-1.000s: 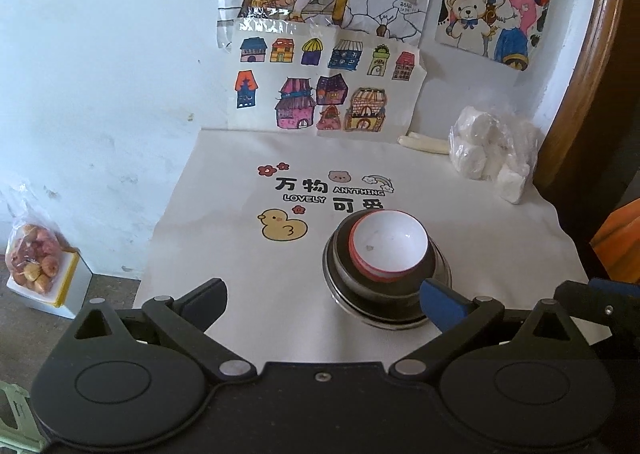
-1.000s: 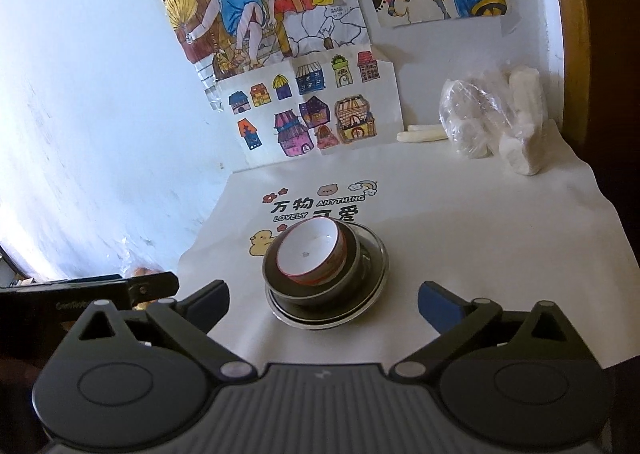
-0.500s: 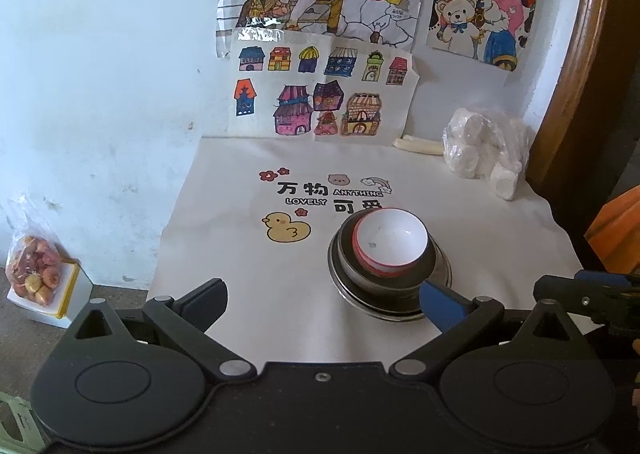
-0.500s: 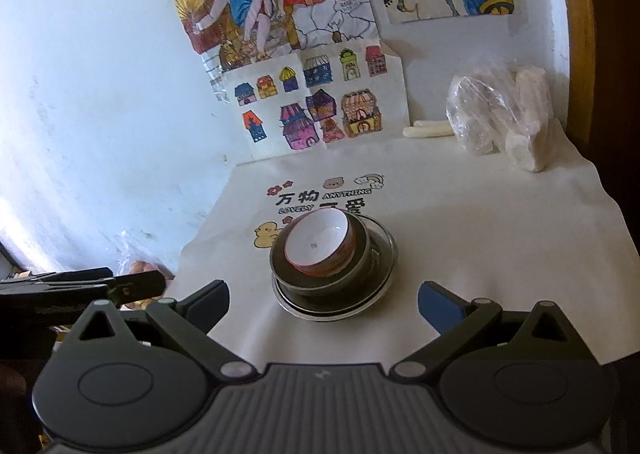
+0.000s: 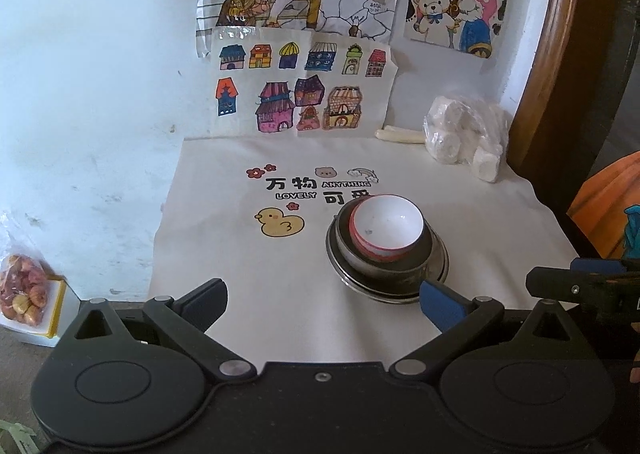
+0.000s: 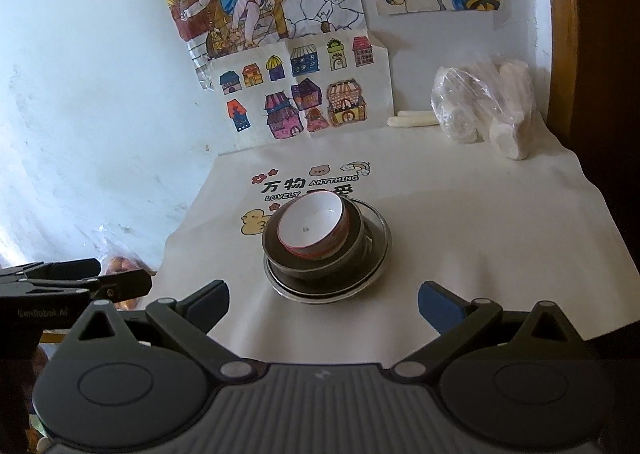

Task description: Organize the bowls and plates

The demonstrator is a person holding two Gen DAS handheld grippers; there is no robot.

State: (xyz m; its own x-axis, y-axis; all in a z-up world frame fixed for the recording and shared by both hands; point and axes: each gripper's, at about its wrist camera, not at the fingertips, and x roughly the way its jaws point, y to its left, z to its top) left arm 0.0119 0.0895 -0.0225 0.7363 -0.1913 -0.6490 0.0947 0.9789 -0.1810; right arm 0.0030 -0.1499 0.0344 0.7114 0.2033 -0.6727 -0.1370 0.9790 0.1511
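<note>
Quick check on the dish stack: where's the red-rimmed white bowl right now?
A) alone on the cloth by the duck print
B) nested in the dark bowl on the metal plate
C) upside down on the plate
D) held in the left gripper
B: the white bowl sits upright inside the dark bowl, which rests on the metal plate; both the left gripper and right gripper are open and empty.

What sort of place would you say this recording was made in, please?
Probably a home, perhaps a child's corner: coloured children's drawings are stuck to a scuffed white wall, a cartoon duck tablecloth covers the table, and a red-rimmed bowl sits nested in stacked dishes.
</note>
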